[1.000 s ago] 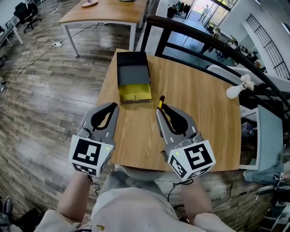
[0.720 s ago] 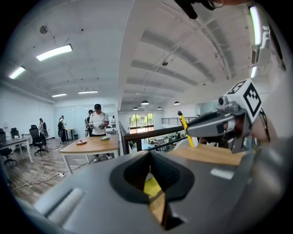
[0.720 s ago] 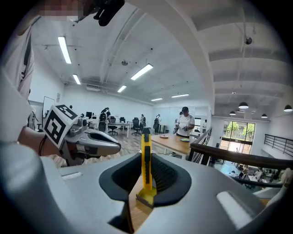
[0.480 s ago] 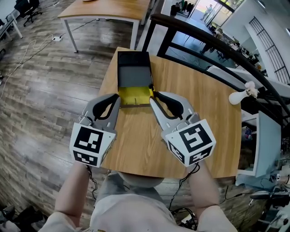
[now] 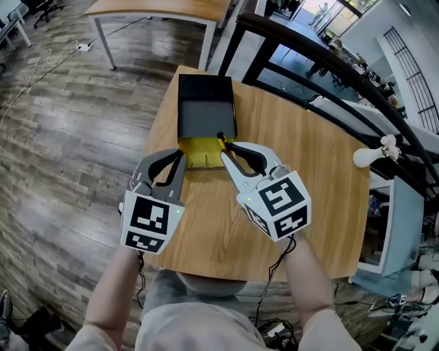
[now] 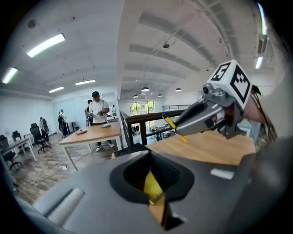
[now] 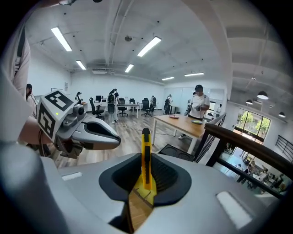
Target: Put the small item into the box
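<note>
- The small item, a yellow utility knife (image 7: 146,157) with a black tip, is clamped between the jaws of the right gripper (image 5: 225,147). It sticks out past the jaw tips.
- In the head view the knife sits over the right edge of the box (image 5: 194,147), near where the yellow tray meets the black lid (image 5: 206,103). It is not inside the tray.
- The left gripper view shows the knife tilted and held in the air, above the tabletop.
- Through the gap under the right gripper's jaws, the box's yellow shows directly below the knife.
- The box lies open, with the shallow yellow tray on the person's side and the dark lid folded flat beyond it.
- The left gripper (image 5: 180,159) has its jaws drawn together with nothing between them. Its tips are at the box's front left corner, and whether they touch the box cannot be told.
- The two grippers flank the tray, left of it and right of it, with their tips near each other.
- The box rests near the far left corner of a wooden table (image 5: 309,164).
- A small white object (image 5: 370,152) stands at the table's edge, well to the right of the box.
- A black railing (image 5: 322,62) runs beyond the box, and a second table (image 5: 158,7) stands on the wood floor further back.
</note>
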### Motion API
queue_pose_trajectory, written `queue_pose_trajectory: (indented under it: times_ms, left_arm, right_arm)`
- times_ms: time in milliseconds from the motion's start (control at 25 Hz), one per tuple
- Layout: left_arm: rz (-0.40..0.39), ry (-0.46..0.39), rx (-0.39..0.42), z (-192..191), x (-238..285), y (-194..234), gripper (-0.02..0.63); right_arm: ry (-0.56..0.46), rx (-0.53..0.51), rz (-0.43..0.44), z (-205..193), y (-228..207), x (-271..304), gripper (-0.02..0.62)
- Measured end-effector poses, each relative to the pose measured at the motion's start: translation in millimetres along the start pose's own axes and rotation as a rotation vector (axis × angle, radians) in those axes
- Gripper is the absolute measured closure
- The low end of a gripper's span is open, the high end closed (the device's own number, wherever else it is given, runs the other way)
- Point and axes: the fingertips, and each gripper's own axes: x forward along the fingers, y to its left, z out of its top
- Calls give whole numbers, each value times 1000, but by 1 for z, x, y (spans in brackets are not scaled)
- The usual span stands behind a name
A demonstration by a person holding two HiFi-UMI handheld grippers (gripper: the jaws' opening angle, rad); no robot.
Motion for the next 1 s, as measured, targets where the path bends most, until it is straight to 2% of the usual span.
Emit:
queue_pose_trajectory:
  times_ms: [200, 480, 1000]
  left_arm:
    - [-45, 56, -108, -31, 29, 8, 604]
    - [-51, 126, -121, -67, 75, 21, 604]
    - [-77, 212, -179, -126, 115, 20, 604]
  right_arm:
    - [66, -4, 24, -26, -5, 34, 531]
    - [154, -37, 58, -64, -21, 82, 531]
    - [292, -33, 143, -135, -29, 150, 531]
